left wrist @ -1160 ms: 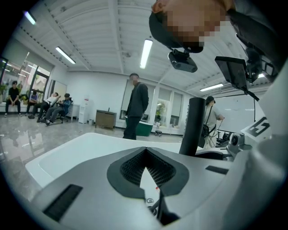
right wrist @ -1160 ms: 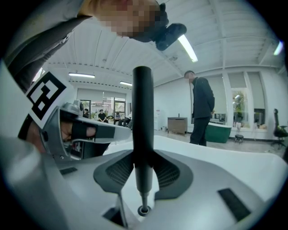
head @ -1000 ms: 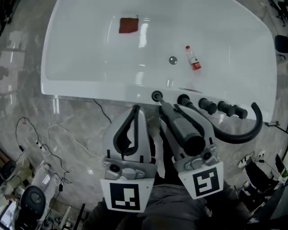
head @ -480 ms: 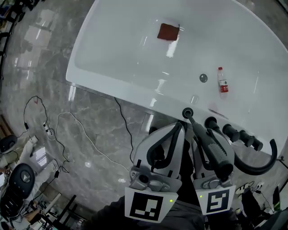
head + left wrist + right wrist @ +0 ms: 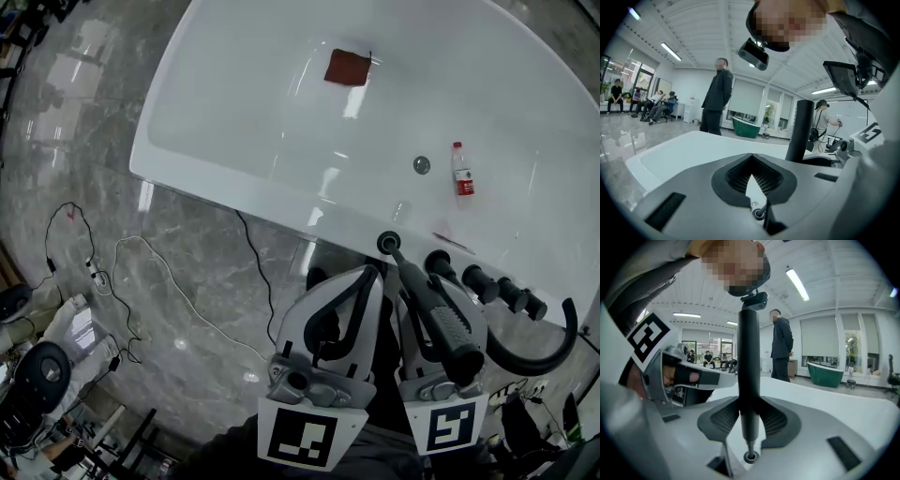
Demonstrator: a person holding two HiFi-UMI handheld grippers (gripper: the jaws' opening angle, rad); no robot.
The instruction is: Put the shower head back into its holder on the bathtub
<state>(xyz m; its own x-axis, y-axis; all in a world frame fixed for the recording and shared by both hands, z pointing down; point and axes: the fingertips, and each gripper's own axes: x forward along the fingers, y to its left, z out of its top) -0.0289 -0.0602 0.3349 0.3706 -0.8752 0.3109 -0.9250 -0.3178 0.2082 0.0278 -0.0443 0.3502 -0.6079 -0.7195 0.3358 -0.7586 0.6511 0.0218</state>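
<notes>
The black shower head [image 5: 439, 314] lies lengthwise in my right gripper [image 5: 422, 281], which is shut on its handle. Its narrow end points at the round holder [image 5: 388, 244] on the white bathtub's rim [image 5: 281, 202]. In the right gripper view the handle [image 5: 749, 362] stands between the pads, and its thin tip reaches the holder ring [image 5: 750, 456]. A black hose [image 5: 539, 347] curves away to the right. My left gripper [image 5: 372, 274] sits beside it, shut with nothing in it, its tips meeting [image 5: 752, 158].
Black tap knobs [image 5: 487, 286] line the rim to the right of the holder. Inside the tub lie a red cloth [image 5: 348, 67], a small bottle [image 5: 460, 169] and the drain [image 5: 422, 165]. Cables [image 5: 141, 272] trail over the marble floor. A standing person [image 5: 716, 96] is beyond the tub.
The head view has swung, so the tub now lies diagonally. Both grippers keep their hold and pose, and the shower head's tip stays at the holder.
</notes>
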